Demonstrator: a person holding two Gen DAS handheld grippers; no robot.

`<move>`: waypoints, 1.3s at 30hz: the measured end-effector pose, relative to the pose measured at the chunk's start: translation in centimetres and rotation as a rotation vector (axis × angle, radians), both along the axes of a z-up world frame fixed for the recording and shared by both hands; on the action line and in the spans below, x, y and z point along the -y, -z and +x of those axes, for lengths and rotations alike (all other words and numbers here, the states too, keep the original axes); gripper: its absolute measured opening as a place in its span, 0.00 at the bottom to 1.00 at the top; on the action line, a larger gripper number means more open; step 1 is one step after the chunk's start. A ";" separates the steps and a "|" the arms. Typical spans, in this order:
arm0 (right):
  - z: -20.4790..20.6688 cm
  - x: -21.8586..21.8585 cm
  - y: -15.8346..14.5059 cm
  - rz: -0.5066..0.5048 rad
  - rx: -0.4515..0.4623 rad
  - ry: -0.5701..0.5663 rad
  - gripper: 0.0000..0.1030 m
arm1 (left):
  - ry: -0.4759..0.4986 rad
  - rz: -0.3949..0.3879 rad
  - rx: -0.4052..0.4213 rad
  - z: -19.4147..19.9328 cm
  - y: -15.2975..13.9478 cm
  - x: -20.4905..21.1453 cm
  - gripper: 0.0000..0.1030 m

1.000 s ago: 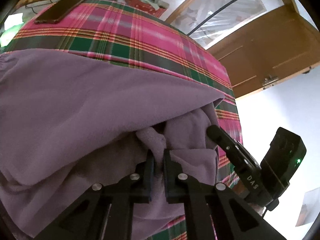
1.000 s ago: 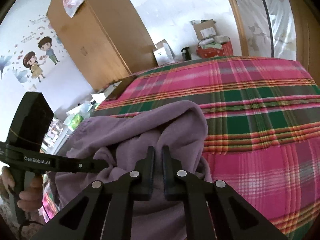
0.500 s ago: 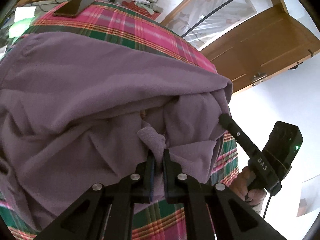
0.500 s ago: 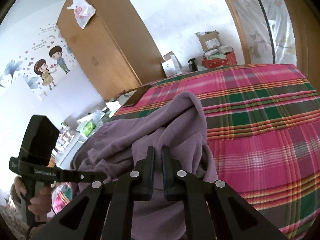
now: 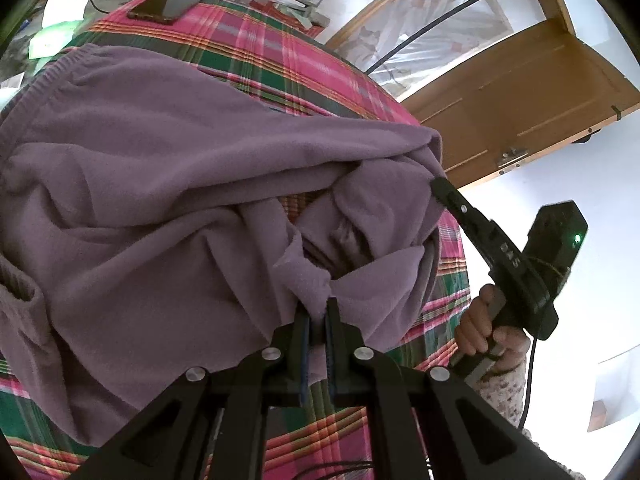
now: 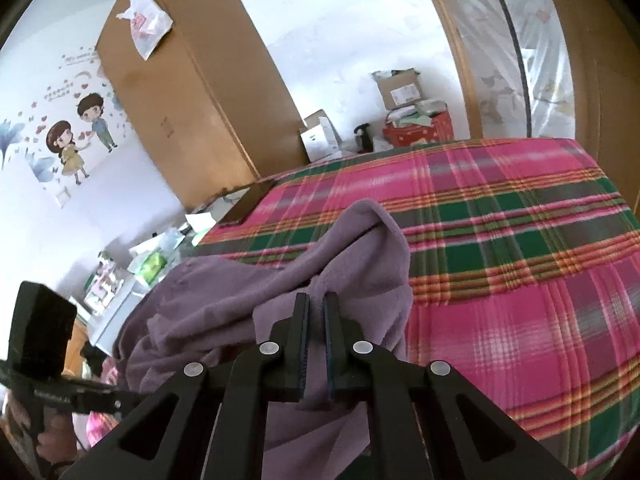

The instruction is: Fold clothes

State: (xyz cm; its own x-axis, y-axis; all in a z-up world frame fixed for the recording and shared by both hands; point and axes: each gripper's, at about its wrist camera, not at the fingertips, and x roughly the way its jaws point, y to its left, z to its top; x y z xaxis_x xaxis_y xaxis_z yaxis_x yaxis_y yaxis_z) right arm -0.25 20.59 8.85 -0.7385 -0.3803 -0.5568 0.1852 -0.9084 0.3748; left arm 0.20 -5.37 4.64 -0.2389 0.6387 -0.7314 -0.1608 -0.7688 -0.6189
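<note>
On a plaid bedspread (image 6: 520, 280), a rumpled purple fleece garment (image 5: 160, 200) is pinched in both nearly closed grippers, left gripper (image 5: 316, 316) and right gripper (image 6: 316, 312). More cloth has been lifted toward 12 o'clock than a second ago.

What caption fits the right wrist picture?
Right gripper pinching a soft purple fleece garment above a pink-and-green plaid bedspread.

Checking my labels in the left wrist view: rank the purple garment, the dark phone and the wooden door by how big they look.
1. purple garment, by far
2. wooden door
3. dark phone
The garment's nearness inflates it.
</note>
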 end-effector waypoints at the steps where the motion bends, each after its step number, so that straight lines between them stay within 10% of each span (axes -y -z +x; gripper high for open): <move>1: -0.3 0.0 -0.1 -0.003 -0.003 0.002 0.07 | 0.000 0.003 -0.004 0.1 -0.1 0.2 0.06; 26: -6.3 -0.7 -0.9 -0.003 0.005 0.001 0.04 | 0.061 -0.024 -0.059 0.2 -0.8 -0.6 0.06; 39: -1.1 -3.4 -0.3 -0.094 0.054 -0.016 0.30 | 0.108 -0.120 -0.254 0.1 -4.5 -3.6 0.24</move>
